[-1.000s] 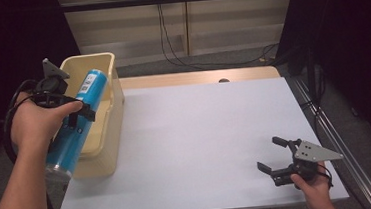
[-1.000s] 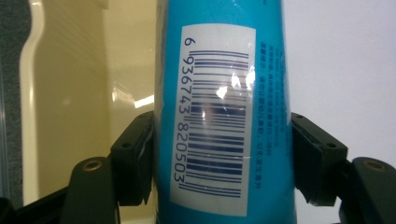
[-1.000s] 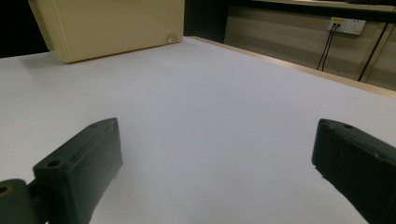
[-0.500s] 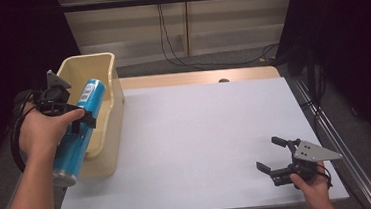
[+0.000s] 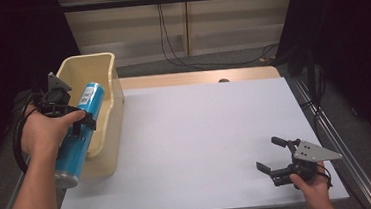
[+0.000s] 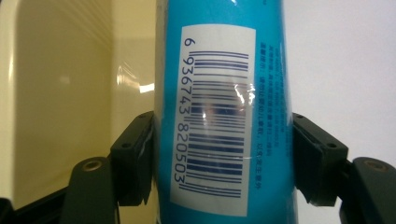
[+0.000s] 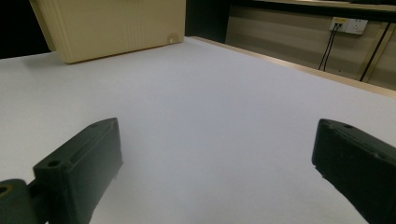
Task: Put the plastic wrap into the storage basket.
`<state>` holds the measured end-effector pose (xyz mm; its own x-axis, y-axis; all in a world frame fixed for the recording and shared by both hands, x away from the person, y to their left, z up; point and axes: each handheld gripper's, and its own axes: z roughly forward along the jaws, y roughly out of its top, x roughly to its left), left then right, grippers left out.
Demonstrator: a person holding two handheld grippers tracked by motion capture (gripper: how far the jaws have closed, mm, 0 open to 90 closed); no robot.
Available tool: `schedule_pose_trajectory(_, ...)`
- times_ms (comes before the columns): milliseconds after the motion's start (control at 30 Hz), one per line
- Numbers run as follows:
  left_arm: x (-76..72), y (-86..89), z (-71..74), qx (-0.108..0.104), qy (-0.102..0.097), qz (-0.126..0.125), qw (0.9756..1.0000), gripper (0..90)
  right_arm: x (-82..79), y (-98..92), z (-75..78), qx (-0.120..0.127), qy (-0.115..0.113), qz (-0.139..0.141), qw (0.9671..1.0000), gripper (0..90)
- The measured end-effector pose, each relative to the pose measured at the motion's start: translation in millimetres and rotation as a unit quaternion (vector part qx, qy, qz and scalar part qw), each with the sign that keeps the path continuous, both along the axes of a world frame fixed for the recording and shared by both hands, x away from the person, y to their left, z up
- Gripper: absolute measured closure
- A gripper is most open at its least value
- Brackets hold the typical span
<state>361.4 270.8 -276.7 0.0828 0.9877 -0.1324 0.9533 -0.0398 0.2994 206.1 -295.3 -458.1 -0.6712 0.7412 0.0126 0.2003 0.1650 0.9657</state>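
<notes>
A: Left gripper [image 5: 82, 123]?
B: Clamped on the blue can [image 5: 78, 134] — pads [image 6: 135, 158] tight on both sides, barcode label facing its cam. Can tilted, top end over the beige bin [image 5: 101, 66] at the table's [image 5: 201, 133] left edge, bottom end sticking out past the bin's near end.
A: Touching the bin?
B: Can't tell.
A: Right gripper [image 5: 271, 154]?
B: Near the table's front right corner, jaws wide apart, nothing btwn them, held just over the bare top.
</notes>
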Motion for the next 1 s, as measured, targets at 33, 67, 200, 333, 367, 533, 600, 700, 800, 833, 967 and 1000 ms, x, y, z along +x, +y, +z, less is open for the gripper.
schedule_pose_trajectory(33, 0.2, 0.0, -0.5, 0.001, 0.000, 0.001, 1.0000, 32.2, 0.0, 0.0, 0.0, 0.000, -0.001, 0.000, 1.0000, 1.4)
schedule_pose_trajectory(67, 0.4, -0.1, -0.8, 0.004, 0.003, 0.001, 1.0000, 32.2, 0.0, 0.0, 0.0, 0.000, 0.000, 0.000, 1.0000, 1.4)
schedule_pose_trajectory(200, 1.2, 1.0, -3.6, 0.004, 0.005, 0.005, 1.0000, 32.2, 0.1, -0.1, 0.0, 0.000, 0.000, 0.000, 1.0000, 1.4)
schedule_pose_trajectory(333, 1.6, 0.8, -5.8, 0.007, 0.007, 0.007, 0.9999, 32.1, 0.2, -0.5, 0.0, 0.000, -0.001, 0.000, 1.0000, 1.4)
schedule_pose_trajectory(367, 1.7, 0.7, -6.4, 0.005, 0.009, 0.009, 0.9999, 32.1, 0.4, -0.4, -0.1, 0.000, -0.001, 0.000, 1.0000, 1.4)
schedule_pose_trajectory(533, 2.5, 0.8, -8.0, 0.005, 0.013, 0.011, 0.9998, 32.0, 0.5, 0.1, 0.0, 0.001, -0.001, 0.001, 1.0000, 1.4)
schedule_pose_trajectory(600, 3.0, 0.6, -9.1, 0.005, 0.014, 0.014, 0.9998, 32.0, 0.4, 0.1, 0.0, 0.000, -0.002, 0.001, 1.0000, 1.4)
schedule_pose_trajectory(700, 4.6, 0.0, -10.2, 0.005, 0.021, 0.016, 0.9996, 32.0, 0.6, -0.3, 0.0, 0.000, -0.002, 0.001, 1.0000, 1.4)
schedule_pose_trajectory(800, 5.3, -0.5, -10.0, 0.008, 0.023, 0.019, 0.9995, 31.9, 0.7, 0.0, -0.1, 0.000, -0.002, 0.001, 1.0000, 1.4)
schedule_pose_trajectory(833, 5.6, -0.4, -9.9, 0.007, 0.023, 0.021, 0.9995, 31.9, 0.7, 0.0, -0.1, 0.000, -0.001, 0.002, 1.0000, 1.4)
schedule_pose_trajectory(967, 5.1, 5.3, 10.6, -0.021, -0.019, 0.034, 0.9990, 33.1, 1.3, 0.2, -0.4, -0.002, -0.002, 0.004, 1.0000, 1.4)
schedule_pose_trajectory(1000, 5.1, 5.3, 10.6, -0.021, -0.019, 0.034, 0.9990, 33.3, 1.3, 0.2, -0.4, -0.002, -0.002, 0.004, 1.0000, 1.4)
